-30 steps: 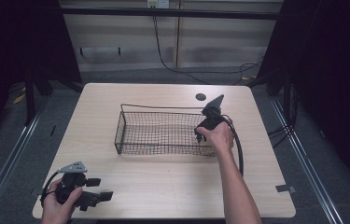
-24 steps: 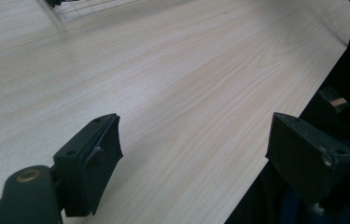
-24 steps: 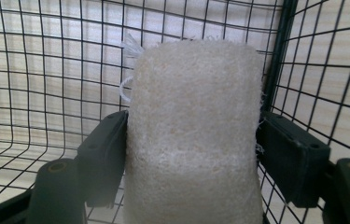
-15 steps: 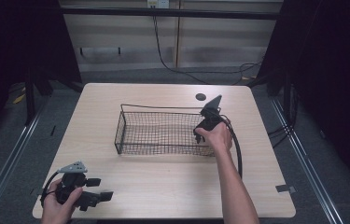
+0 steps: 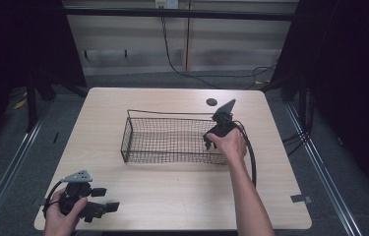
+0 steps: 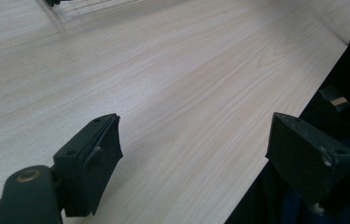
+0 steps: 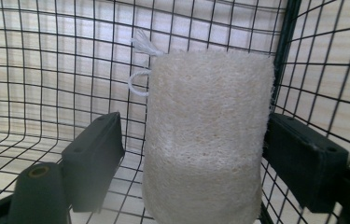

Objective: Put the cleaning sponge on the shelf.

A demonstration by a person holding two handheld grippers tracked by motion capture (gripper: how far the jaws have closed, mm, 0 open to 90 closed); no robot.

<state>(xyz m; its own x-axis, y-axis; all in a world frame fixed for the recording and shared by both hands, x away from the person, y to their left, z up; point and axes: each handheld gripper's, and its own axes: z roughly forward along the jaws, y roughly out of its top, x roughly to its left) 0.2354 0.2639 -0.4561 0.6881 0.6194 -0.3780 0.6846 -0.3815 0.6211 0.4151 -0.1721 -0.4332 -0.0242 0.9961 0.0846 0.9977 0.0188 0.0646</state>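
A pale, fibrous loofah sponge (image 7: pixel 207 130) with a white string loop stands in the right-hand end of a black wire basket (image 5: pixel 172 114). My right gripper (image 5: pixel 209 142) reaches down into that end of the basket. In the right gripper view its jaws have just been opening and stand open around the loofah: the left pad (image 7: pixel 100 158) is clear of it, the right pad (image 7: pixel 298 158) sits at its edge. My left gripper (image 5: pixel 104 198) rests low at the table's near left corner, open, with only bare wood between its jaws (image 6: pixel 193 158).
The basket stands mid-table on a light wooden table (image 5: pixel 172 196). A small dark round disc (image 5: pixel 211 102) lies behind the basket near the far edge. A piece of tape (image 5: pixel 301 199) marks the near right corner. Dark floor and rails surround the table.
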